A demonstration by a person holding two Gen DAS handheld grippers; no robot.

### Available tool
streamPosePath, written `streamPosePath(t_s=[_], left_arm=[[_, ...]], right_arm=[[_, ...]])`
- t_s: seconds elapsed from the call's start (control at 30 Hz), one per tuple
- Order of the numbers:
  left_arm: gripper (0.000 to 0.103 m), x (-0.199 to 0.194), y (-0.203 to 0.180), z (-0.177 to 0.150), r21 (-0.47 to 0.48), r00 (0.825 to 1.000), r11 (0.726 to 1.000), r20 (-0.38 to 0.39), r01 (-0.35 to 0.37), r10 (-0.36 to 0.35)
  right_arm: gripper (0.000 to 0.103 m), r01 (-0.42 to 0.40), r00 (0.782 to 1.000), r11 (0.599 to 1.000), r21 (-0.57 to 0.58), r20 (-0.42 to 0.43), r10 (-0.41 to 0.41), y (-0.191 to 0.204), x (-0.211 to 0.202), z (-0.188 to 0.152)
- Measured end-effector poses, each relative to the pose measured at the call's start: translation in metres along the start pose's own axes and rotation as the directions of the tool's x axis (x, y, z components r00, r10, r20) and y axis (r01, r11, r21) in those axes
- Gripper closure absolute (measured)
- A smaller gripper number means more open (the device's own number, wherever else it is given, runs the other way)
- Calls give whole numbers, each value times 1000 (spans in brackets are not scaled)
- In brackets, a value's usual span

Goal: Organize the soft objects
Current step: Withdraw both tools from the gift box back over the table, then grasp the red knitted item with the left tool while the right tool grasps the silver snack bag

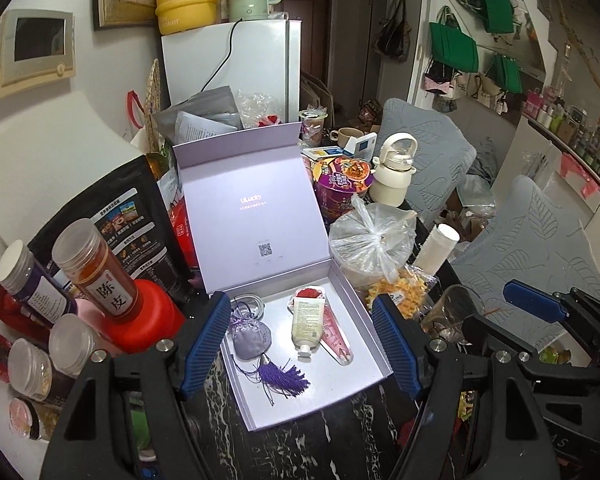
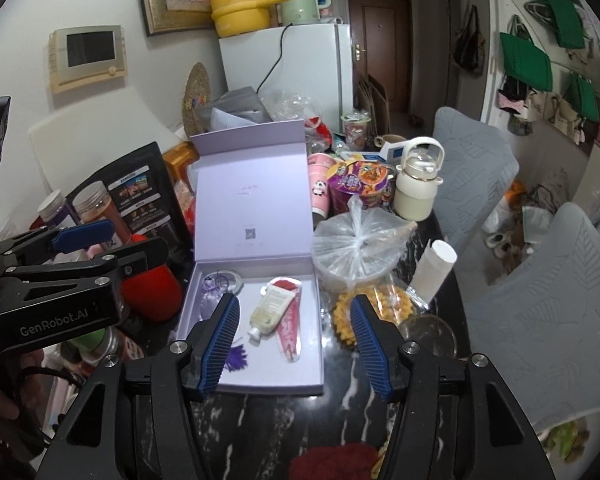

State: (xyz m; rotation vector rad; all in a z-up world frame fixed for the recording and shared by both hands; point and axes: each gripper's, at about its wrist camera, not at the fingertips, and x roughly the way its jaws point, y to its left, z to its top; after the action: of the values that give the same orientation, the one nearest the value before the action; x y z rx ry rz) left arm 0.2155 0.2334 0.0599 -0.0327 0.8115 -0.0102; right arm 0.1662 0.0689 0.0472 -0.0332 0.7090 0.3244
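Sachet (image 1: 249, 338) (satiny, tasselled) in rigid box (image 1: 356, 320).

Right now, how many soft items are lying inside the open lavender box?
3, maybe more hidden. A purple sachet with a tassel lies at the left, a cream tube in the middle, and a pink pouch touching the tube's right side. A pale coil sits at the box's back-left corner.

An open gift box (image 1: 320, 396) sits on the bench (image 1: 340, 440) at lower centre of the frame, its lid (image 1: 252, 216) standing up behind it. In the box, a tasselled sachet (image 1: 250, 340) lies left, a tube (image 1: 308, 324) in the middle, and a pouch (image 1: 336, 336) touching the tube's right side. A knotted plastic bag (image 1: 372, 240) sits right of the box, spice jars (image 1: 96, 268) left.
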Motion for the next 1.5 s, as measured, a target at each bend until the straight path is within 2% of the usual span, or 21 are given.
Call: streamPosePath(t_s=[0.2, 0.47, 0.87, 1.1, 1.3, 1.5], left_arm=[[30, -25, -14, -14, 28, 1000, 1000, 18, 4, -4], [30, -44, -37, -37, 54, 999, 998, 1, 34, -34], [30, -53, -94, -76, 129, 989, 982, -68, 136, -128], [30, -55, -129, -90, 186, 969, 953, -108, 240, -223], [30, -55, -157, -97, 246, 953, 922, -137, 298, -271], [30, -50, -185, -106, 320, 931, 877, -186, 359, -313]], right_arm=[[40, 7, 1000, 1000, -2, 23, -7, -1, -30, -19], [36, 29, 999, 999, 17, 13, -29, -14, -58, -51], [34, 98, 995, 988, 117, -34, -95, -54, -95, -106], [34, 154, 987, 969, 194, -64, -144, -78, -112, -129], [31, 202, 979, 945, 256, -89, -185, -97, -124, -145], [31, 237, 970, 916, 322, -123, -208, -111, -127, -164]])
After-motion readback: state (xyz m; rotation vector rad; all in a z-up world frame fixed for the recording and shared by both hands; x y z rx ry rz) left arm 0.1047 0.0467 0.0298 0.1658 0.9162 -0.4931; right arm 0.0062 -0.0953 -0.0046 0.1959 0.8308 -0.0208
